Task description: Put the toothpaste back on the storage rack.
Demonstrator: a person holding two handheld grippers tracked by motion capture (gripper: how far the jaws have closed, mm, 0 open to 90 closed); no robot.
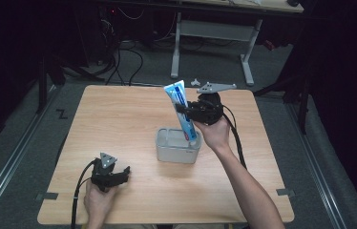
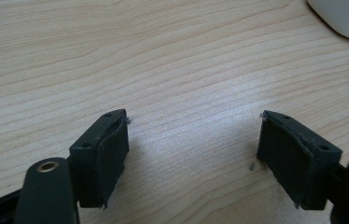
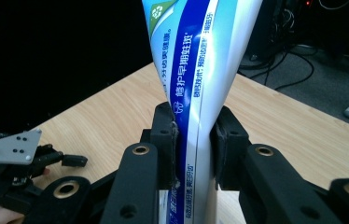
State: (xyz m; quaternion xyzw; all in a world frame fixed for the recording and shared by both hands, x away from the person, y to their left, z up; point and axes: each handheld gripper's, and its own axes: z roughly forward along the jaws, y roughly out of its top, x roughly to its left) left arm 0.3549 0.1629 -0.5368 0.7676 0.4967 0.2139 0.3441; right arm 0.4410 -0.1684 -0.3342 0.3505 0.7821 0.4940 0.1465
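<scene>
Soft plastic is the trouble here: the tube [image 1: 181, 110] is a squeezable toothpaste tube, and the right claw [image 3: 195, 144] is clamped on its middle, pads pinching the body in from both sides, so a harder squeeze could, I judge, dent it further or force paste toward the cap. The tube stands tilted, flat crimped end up and leaning away toward the far left, its lower end dipping into the holder [image 1: 166, 151] near that cup's right wall; whether the cap rests on the bottom I cannot tell. If the hand lets go with the tube this slanted, it may tip against the rim and drag the light holder over, or slide out onto the table [image 1: 119, 119]. A narrow grip on a slick, glossy surface could also let the tube swivel between the pads (the long upper half gives it leverage). As for looks, the tube is white with a broad blue band running lengthwise, a green corner patch near the crimp, and printed characters along the band. The left claw [image 2: 193, 149] lies low over bare wood at the table's near left, well apart from the holder, its jaws spread wide with nothing between them.
</scene>
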